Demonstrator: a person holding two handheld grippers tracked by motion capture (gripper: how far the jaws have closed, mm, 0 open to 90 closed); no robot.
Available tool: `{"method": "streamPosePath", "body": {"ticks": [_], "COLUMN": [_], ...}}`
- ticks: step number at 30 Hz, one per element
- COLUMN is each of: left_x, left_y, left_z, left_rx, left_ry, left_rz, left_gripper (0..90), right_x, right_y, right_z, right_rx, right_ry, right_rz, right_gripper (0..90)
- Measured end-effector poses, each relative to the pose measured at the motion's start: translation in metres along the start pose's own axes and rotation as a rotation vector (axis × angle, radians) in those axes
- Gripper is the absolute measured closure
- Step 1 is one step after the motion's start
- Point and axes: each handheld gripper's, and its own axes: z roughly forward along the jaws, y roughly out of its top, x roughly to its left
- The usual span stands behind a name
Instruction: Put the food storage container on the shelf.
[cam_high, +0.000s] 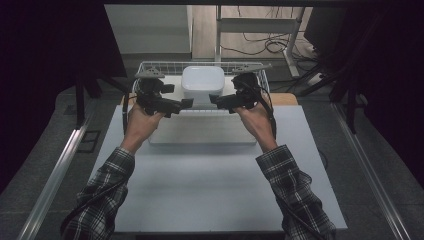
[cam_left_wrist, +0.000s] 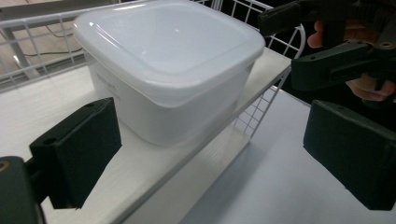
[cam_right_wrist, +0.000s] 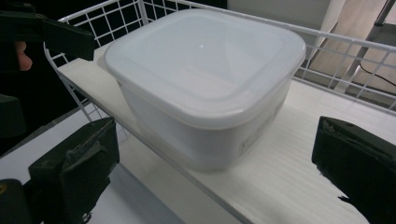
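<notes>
At the 12 o'clock end of the pale grey counter (cam_high: 215, 175), a white translucent square plastic container with a fitted lid (cam_high: 202, 84) rests on a white board shelf (cam_high: 172, 84) enclosed at the back and sides by a white wire basket frame (cam_high: 150, 65). The container sits close to the shelf's front edge. The left tool (cam_high: 189, 102) approaches from the container's 8 o'clock side and the right tool (cam_high: 213, 99) from its 4 o'clock side; both are released, jaws spread wide, touching nothing. In each gripper view the container lies between and beyond the jaws, not yet within them. Risks, as a judgement: the container walls and lid look smooth and slightly tapered, so a two-sided squeeze could slip or pop the lid loose. Uneven pressure from one tool could push the container sideways into the wire frame, or tip it off the front edge onto the counter. A jaw could also snag the wire mesh at the shelf's corner.
</notes>
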Motion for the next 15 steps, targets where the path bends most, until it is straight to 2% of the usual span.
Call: {"method": "streamPosePath", "body": {"ticks": [8,15], "left_x": [-0.002,-0.007], "left_y": [-0.015,-0.025], "left_z": [-0.004,-0.007], "left_rx": [-0.015,-0.012], "left_ry": [-0.020,-0.026], "left_rz": [-0.014,0.004], "left_gripper": [2.3,1.5], "right_x": [0.002,0.008], "right_y": [-0.012,-0.020], "right_z": [-0.005,-0.008], "right_rx": [0.009,0.010], "right_ry": [0.006,0.023], "right_rz": [-0.039,-0.054], "right_gripper": [0.6,0.4]}}
